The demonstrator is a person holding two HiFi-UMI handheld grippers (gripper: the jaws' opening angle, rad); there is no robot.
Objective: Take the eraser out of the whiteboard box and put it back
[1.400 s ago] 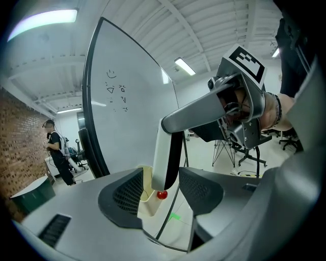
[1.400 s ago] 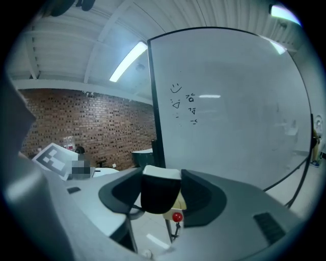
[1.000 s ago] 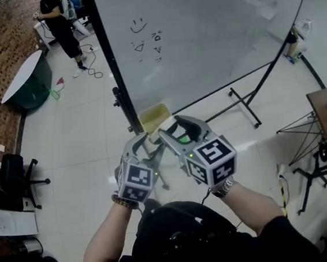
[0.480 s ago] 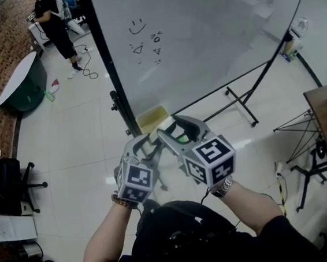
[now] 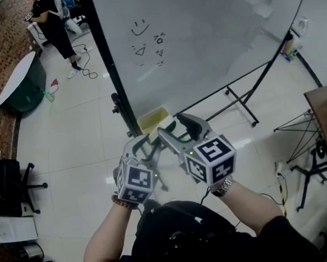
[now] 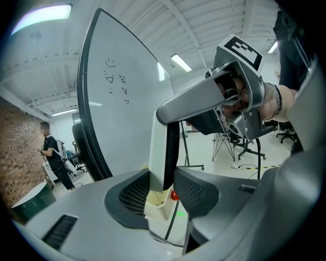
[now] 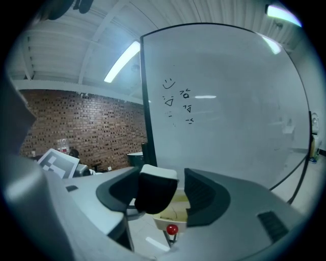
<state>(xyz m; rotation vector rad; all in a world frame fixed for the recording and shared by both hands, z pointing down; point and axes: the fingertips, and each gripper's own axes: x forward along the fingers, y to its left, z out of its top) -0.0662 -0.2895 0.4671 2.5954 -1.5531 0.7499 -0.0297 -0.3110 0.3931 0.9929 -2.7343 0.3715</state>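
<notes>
— Beside the whiteboard [image 5: 199, 30], low down, where's your eraser [image 6: 162, 148]?
— Upright over its yellow box [image 5: 150, 118]. Fingers of your left gripper [image 6: 164, 186], just closing, clamp it. Those of your right gripper [image 7: 165, 193], just opening, stand wide. Glossy pale floor [image 5: 77, 136], brick wall [image 7: 76, 127] beyond.

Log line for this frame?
left claw: has just been closing, gripping eraser | right claw: has just been opening, eraser loose inside | whiteboard box: near claw tips

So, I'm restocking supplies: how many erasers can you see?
1. The eraser stands upright between the jaws of the left gripper, which have just been closing onto it, by the whiteboard box. More may be hidden inside the box.
</notes>
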